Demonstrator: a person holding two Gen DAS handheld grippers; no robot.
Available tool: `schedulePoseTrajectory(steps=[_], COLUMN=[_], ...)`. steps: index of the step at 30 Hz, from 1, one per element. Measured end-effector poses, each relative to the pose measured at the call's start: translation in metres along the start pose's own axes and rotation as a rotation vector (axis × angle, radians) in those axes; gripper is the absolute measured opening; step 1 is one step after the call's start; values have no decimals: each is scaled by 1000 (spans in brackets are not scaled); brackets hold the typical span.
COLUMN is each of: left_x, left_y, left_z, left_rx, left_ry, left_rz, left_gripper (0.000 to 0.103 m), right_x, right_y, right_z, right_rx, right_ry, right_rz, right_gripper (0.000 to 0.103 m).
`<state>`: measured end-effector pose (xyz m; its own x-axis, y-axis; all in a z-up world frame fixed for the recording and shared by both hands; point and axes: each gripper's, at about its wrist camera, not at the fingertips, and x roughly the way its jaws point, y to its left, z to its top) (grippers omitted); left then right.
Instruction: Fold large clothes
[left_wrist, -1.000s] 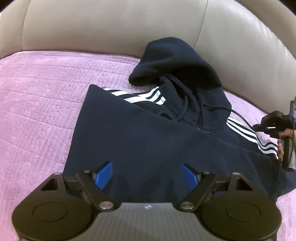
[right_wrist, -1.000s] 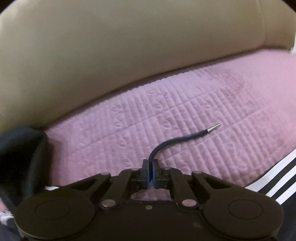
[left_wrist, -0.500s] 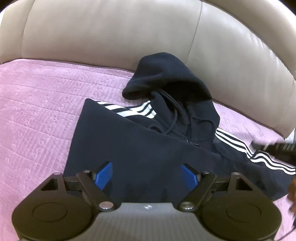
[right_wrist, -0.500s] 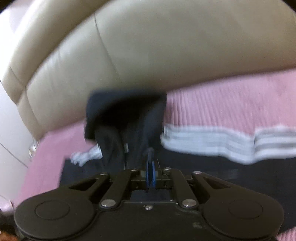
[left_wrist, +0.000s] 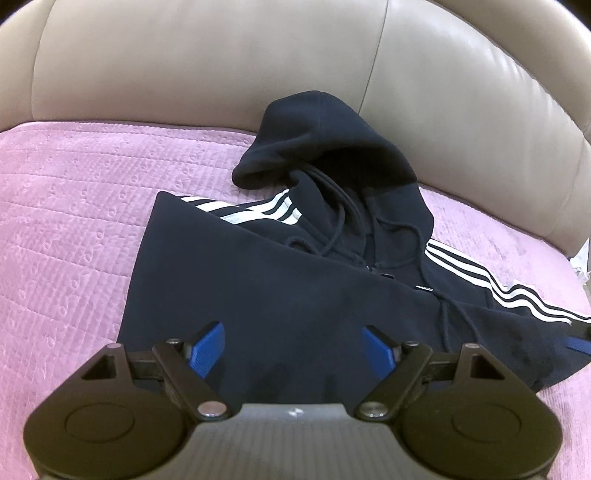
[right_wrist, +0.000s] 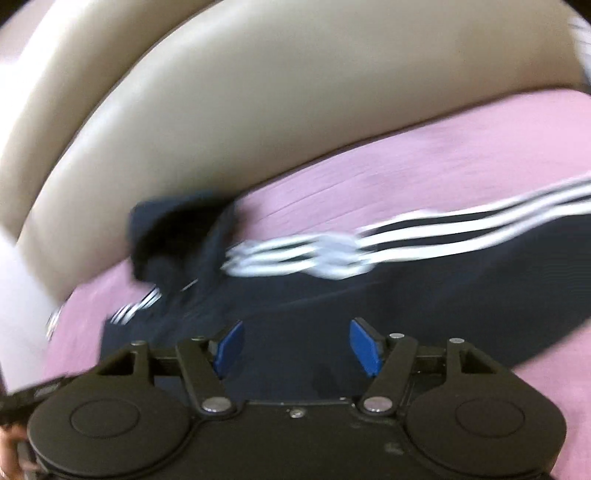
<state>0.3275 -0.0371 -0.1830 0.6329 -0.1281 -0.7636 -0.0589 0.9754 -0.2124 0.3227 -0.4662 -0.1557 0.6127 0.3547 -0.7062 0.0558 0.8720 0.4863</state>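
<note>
A beige leather sofa (left_wrist: 207, 70) fills the background — its padded backrest is split by a vertical seam into 2 cushions with a soft sheen. A pink quilted cover (left_wrist: 62, 206) with stitched lines lies across the seat. The right wrist view is motion-blurred.

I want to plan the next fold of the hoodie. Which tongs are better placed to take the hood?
Probably the left tongs: open, steady, pointed along the hoodie at the hood. The right tongs are also open, but their view is blurred and the hood sits off to one side.
</note>
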Motion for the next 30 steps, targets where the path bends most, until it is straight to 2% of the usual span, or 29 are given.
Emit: schedulePoseTrajectory(steps=[4, 8, 12, 15, 17, 20, 23, 25, 27, 28, 29, 30], left_x=[5, 8, 11, 10, 11, 13, 15, 16, 15, 15, 14, 13], left_y=[-7, -19, -29, -34, -36, -37, -35, -34, -34, -34, -33, -32], left_z=[-1, -6, -6, -6, -5, -5, -7, -10, -12, -13, -13, -13], left_rx=[17, 27, 40, 66, 76, 70, 43, 39, 42, 44, 43, 39], left_ry=[-3, -17, -8, -11, -9, -2, 20, 27, 30, 31, 30, 27], left_rz=[46, 35, 31, 47, 64, 87, 83, 85, 89, 94, 99, 103], left_gripper=[82, 82, 82, 82, 82, 82, 82, 82, 82, 82, 82, 82], right_x=[-33, -55, -62, -68, -62, -55, -46, -43, -37, -35, -35, -35], right_y=[-98, -196, -257, -288, -307, -326, -337, -342, -345, -344, -341, -337], right_z=[16, 17, 13, 12, 18, 29, 41, 50, 54, 55, 55, 56], right_rx=[136, 333, 439, 530, 590, 614, 588, 554, 536, 527, 513, 486], right_ry=[-105, -216, -317, -419, -434, -469, -488, -500, -498, -502, -503, -498], right_rz=[-121, -252, -361, -324, -286, -279, -316, -368, -441, -464, -472, -496], right_gripper=[76, 77, 77, 77, 75, 73, 66, 51, 24, 21, 13, 12])
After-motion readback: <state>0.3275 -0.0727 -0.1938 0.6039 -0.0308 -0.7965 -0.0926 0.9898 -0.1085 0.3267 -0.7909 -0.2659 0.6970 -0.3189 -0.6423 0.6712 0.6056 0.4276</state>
